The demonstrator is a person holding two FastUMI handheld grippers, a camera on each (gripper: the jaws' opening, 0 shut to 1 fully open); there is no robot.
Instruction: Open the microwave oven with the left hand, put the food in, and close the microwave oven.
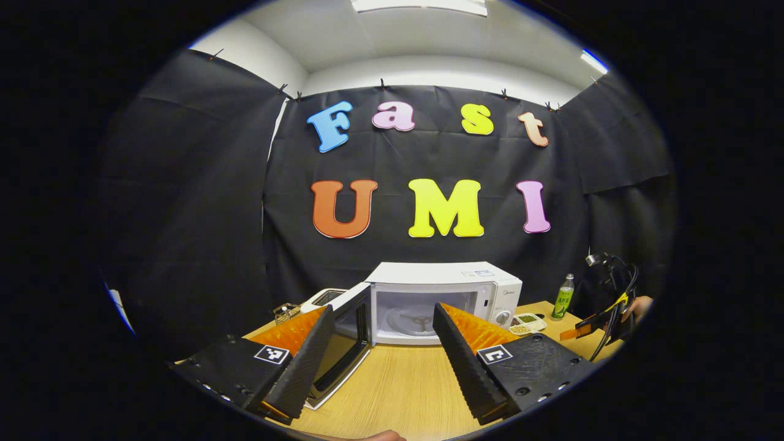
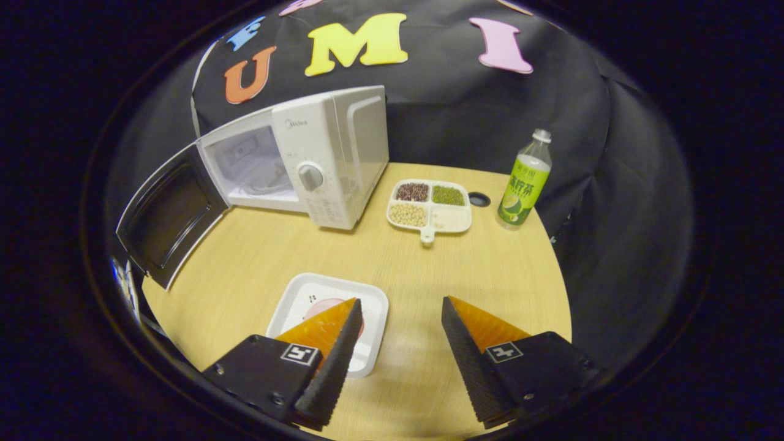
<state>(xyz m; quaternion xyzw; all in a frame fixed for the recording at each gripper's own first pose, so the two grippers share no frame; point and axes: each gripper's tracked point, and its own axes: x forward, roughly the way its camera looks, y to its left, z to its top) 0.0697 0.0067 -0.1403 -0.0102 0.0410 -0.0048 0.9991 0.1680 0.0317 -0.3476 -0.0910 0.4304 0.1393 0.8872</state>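
Both fingers of right tool (image 2: 401, 309) spread beside food tray (image 2: 327, 318).

Microwave (image 2: 318, 159) front carries a "Midea" logo above the dial. Bottle (image 2: 523, 180) label is too small to read. Nothing else legible.

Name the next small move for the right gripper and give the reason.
Probably lower the right gripper toward the white plate and close on its near rim. The microwave door already stands wide open and the cavity looks empty, while the plate with the food sits on the table just ahead, one finger over it. The gripper is open and holds nothing.
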